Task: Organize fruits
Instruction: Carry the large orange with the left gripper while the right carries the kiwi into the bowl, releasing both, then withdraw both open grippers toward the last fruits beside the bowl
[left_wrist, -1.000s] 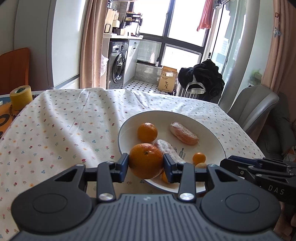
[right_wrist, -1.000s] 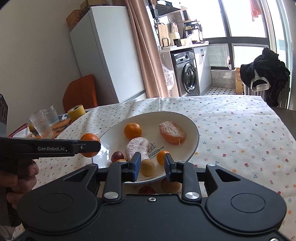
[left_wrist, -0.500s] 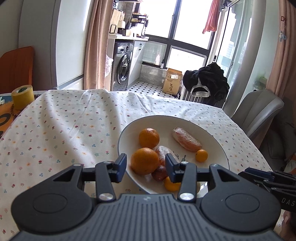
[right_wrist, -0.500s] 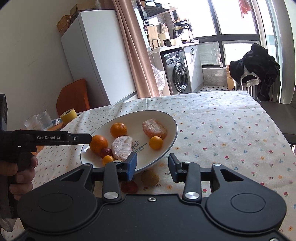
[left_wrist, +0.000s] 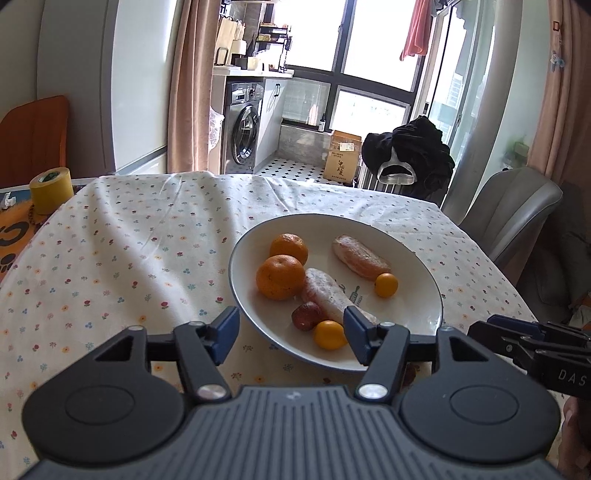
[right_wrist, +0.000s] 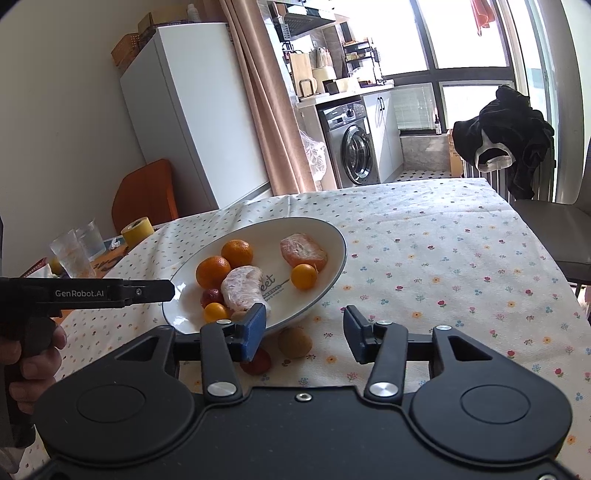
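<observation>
Left gripper (left_wrist: 290, 332): jaws spread wide and empty, hovering at the near rim of the plate.
Right gripper (right_wrist: 304, 330): jaws spread wide, nothing between them, above the tablecloth just beside the plate.
Loose fruit: a brown round fruit (right_wrist: 294, 342) and a dark red fruit (right_wrist: 256, 363) lie on the tablecloth (right_wrist: 424, 258) against the plate's near edge; only the right wrist view shows them.
Plate (left_wrist: 413, 325): white, dark rim, holding two oranges (left_wrist: 280, 277), two wrapped peeled segments (left_wrist: 325, 295), two small yellow-orange fruits (left_wrist: 330, 335) and one dark red fruit (left_wrist: 306, 316).
Hand (right_wrist: 35, 363): grips the left gripper's handle; seen in the right wrist view only.
Writing: "GenRobot.AI" on the left gripper's side in the right wrist view; "DAS" on the right gripper's side in the left wrist view; print on the plate partly hidden, ending "eet".
Farther: a yellow tape roll (left_wrist: 51, 189) at the table's left; two clear cups (right_wrist: 72, 253) in the right wrist view only.
Background: washing machine (left_wrist: 243, 127), cardboard box (left_wrist: 342, 157) with unreadable print.
</observation>
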